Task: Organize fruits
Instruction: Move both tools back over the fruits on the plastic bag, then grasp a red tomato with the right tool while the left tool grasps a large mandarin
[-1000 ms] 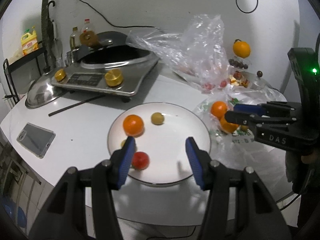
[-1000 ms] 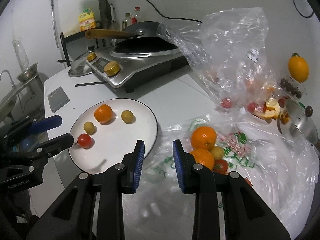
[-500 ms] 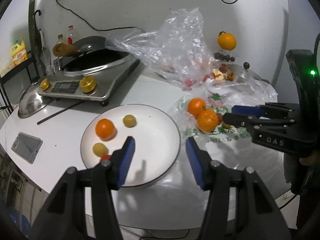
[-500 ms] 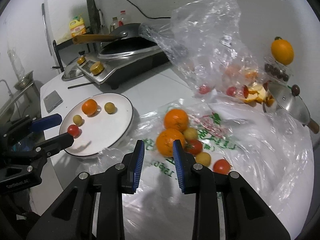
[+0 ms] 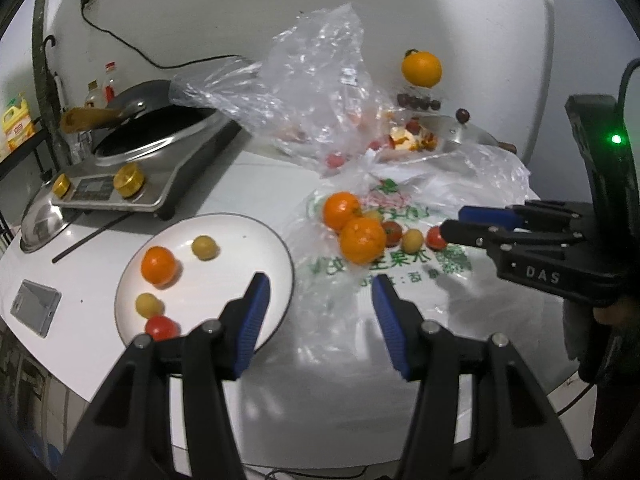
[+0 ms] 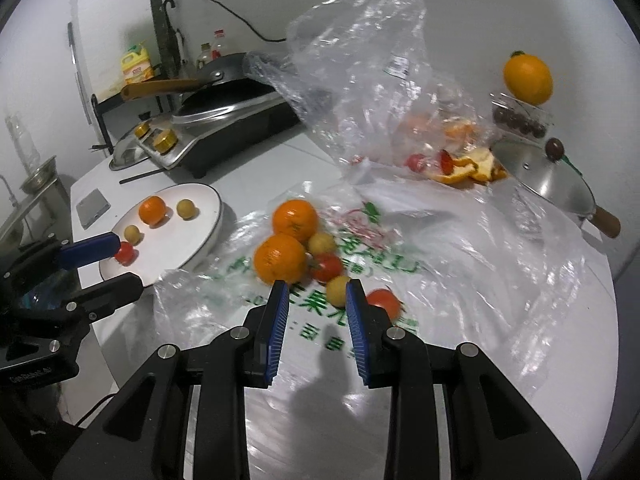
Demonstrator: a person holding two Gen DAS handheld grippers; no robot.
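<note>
Holding the left gripper point(image 5: 320, 284) spread, with nothing between its pads, and hovering it just off the near right rim of the white plate point(image 5: 232, 264).

Keeping the right gripper point(image 6: 316, 286) only narrowly parted, pinching nothing, and pointing it down at the fruit pile to the right of the plate. In the left wrist view, bringing its tips in just beside the red tomato point(image 5: 435, 238) at the pile's end farthest from the plate.

Resting on the plate: one small orange point(image 5: 159, 265) toward its left side, one yellow fruit point(image 5: 205, 247) beyond that toward the far rim, a second yellow fruit point(image 5: 147, 305) nearer the front, and a small red tomato point(image 5: 161, 328) touching the near left rim.

Lying on a printed plastic bag point(image 5: 400, 276) spread flat just right of the plate: two larger oranges point(image 5: 362, 240) touching each other on the pile's plate side, then another tomato point(image 5: 392, 232) and a yellow fruit point(image 5: 412, 241) farther from the plate.

Standing crumpled beyond the plate, to its far right: a clear bag point(image 5: 320, 92), with peel and small red fruit behind it.

Sitting beyond the plate's far left rim: an induction cooker point(image 5: 132, 184) carrying a dark wok point(image 5: 152, 136).

Lying flat to the left of the plate: a phone point(image 5: 35, 307).
</note>
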